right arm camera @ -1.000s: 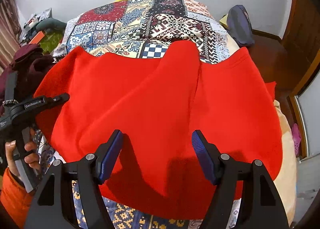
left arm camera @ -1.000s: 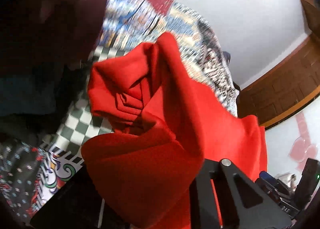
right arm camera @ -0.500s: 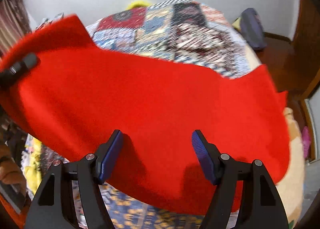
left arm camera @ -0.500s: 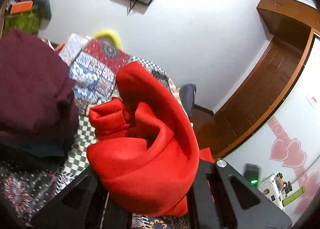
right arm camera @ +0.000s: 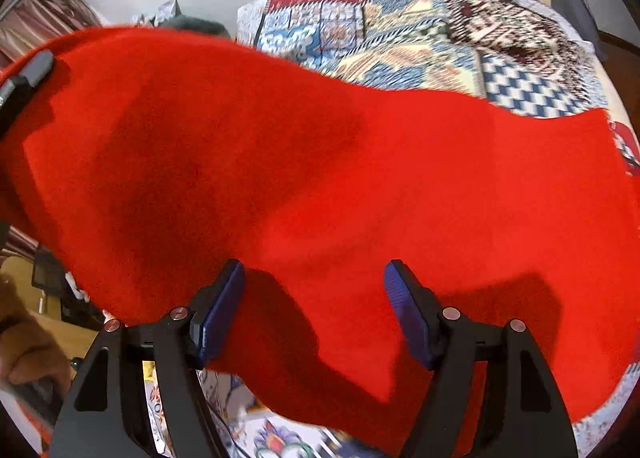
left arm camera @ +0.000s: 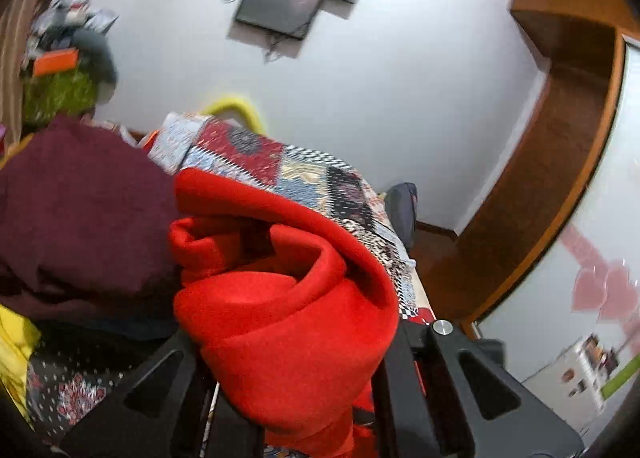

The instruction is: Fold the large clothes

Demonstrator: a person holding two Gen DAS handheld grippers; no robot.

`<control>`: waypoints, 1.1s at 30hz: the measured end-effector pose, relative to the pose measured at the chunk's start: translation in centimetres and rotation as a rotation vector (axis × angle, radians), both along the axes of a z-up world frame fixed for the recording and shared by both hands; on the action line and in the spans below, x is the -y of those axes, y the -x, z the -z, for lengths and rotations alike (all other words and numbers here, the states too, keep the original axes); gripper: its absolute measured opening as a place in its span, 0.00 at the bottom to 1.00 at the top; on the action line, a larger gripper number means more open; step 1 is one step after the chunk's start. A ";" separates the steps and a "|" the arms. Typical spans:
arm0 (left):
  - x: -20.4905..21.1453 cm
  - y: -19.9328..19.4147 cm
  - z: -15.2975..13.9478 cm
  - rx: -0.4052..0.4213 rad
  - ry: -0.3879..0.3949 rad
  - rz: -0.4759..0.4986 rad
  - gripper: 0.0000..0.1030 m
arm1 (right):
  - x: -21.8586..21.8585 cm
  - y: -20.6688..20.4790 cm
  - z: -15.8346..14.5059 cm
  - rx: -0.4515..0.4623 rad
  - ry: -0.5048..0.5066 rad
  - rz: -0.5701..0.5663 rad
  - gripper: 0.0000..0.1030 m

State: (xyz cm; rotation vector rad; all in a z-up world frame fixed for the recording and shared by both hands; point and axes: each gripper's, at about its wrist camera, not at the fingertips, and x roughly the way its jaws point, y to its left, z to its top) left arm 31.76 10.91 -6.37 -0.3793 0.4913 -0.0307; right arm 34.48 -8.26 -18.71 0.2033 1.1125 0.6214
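Left gripper [left arm camera: 296, 398]: clamping a bunched edge of the red garment [right arm camera: 320, 186], now raised off the patchwork bed cover [right arm camera: 420, 30].
Right gripper [right arm camera: 314, 310]: jaws standing apart, hovering above the cloth.
Red garment: now stretching up leftward.

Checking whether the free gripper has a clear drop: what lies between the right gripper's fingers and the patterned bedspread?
In the right wrist view, the red garment spreads under the open right gripper, covering the bedspread there.

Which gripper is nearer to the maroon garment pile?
Left. The left gripper, shut on a bunch of the red cloth, is right beside the maroon pile. The right gripper hangs open over the cloth's middle, away from the pile.
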 end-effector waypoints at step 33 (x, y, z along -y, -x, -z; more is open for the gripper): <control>20.2 -2.0 8.9 -0.384 -0.216 0.605 0.49 | 22.0 6.0 -2.9 0.111 0.190 0.394 0.67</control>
